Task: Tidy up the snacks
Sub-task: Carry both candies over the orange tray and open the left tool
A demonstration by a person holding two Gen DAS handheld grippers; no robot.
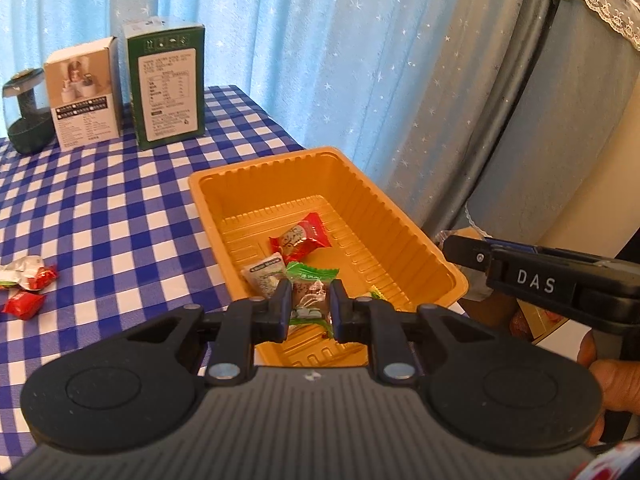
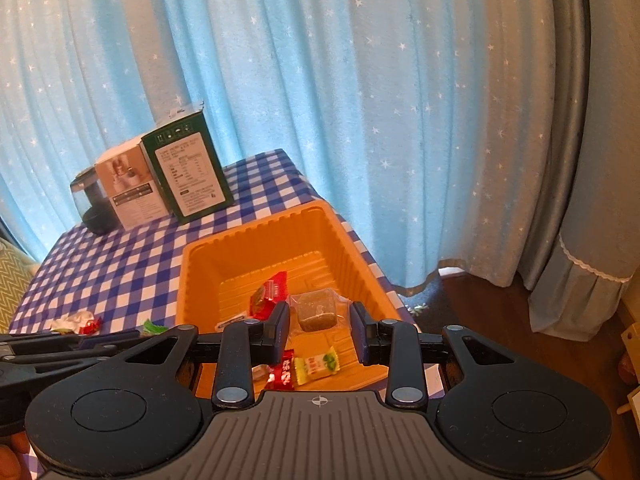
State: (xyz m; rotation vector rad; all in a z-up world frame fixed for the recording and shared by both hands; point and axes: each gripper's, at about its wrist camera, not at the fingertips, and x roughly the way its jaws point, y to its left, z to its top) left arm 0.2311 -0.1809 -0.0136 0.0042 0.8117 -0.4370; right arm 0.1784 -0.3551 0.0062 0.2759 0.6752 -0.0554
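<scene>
Between the fingers of the left gripper [image 1: 310,306], above the near end of the orange tray [image 1: 404,216], hangs a green-wrapped snack [image 1: 310,294], pinched across its middle with the jaws drawn close on it; the right gripper [image 2: 320,326] holds a clear-wrapped brown cake [image 2: 316,310] over the same tray, its jaws set somewhat wider, though whether both pads truly press the wrapper is hard to tell; both pieces look light and soft, their film slippery and crinkly, so I judge a hold across the body safer than one on the loose crimped ends, and a hard squeeze would likely crush the cake; inside the tray lie a red packet [image 1: 300,238], a pale packet [image 1: 264,276] and, nearer, a yellow-green sweet [image 2: 316,366] beside a small red sweet [image 2: 284,374]; left of the tray, on the blue checked tablecloth [image 1: 120,208], a few loose red sweets [image 1: 26,292] wait well apart from it; at the far left stand a green box [image 1: 168,88], a white box [image 1: 84,96] and a dark jar [image 1: 26,116], clear of the work; the tray's ribbed walls are, I judge, the only thing to clear when lowering; behind hangs a starred blue curtain [image 1: 320,40].
</scene>
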